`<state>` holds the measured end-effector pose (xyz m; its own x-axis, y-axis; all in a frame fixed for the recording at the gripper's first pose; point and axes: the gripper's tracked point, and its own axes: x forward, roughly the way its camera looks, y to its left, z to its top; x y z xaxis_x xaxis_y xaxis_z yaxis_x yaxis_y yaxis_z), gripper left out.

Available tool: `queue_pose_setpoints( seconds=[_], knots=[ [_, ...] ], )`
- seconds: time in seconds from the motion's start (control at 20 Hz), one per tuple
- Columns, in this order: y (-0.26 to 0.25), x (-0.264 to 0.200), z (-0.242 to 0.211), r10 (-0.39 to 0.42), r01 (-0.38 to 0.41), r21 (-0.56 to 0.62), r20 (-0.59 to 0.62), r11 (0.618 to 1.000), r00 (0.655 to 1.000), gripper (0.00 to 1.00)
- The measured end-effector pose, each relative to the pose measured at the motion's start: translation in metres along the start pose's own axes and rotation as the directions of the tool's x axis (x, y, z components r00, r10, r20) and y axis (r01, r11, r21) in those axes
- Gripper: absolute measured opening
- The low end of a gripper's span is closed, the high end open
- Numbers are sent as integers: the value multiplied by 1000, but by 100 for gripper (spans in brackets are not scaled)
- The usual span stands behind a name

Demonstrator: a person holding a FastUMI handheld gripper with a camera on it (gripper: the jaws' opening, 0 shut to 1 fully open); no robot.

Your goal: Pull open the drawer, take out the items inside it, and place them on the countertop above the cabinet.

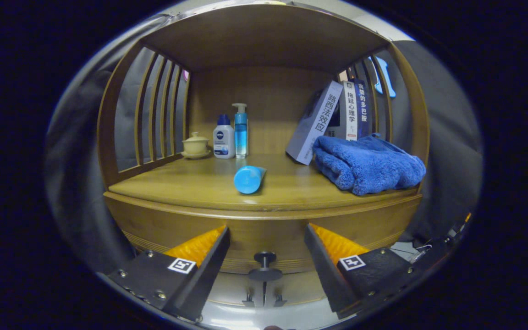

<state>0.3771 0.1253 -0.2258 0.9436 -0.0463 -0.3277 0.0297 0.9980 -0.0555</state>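
While the tool (266, 238) gapes wide before the knob (265, 258), a tube (249, 179) and towel (367, 166) crowd the countertop (200, 185).

Gripper (266, 238) sits with its fingers spread wide, the round dark drawer knob (265, 259) between them on the closed wooden drawer front (264, 229). Above that, the wooden countertop (190, 183). Near its front edge lies a blue tube (249, 179) on its side. Back left, a cream lidded cup (195, 145), then a white bottle (223, 140), then a blue pump bottle (240, 132) just beside it. On the right, a folded blue towel (367, 165), with leaning books (332, 119) behind it.
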Motion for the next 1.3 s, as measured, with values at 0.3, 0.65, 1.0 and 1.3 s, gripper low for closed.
queue_pose_setpoints(
  seconds=[0.3,0.65,1.0,1.3],
  knots=[
    [0,-1,1,16,-16,15,2,1000,1000,98],
    [-26,-26,56,74,-73,-15,100,997,992,98],
    [-138,-47,103,42,-51,48,187,998,981,98],
    [-249,-93,101,25,-45,64,282,997,959,98]
  ],
)
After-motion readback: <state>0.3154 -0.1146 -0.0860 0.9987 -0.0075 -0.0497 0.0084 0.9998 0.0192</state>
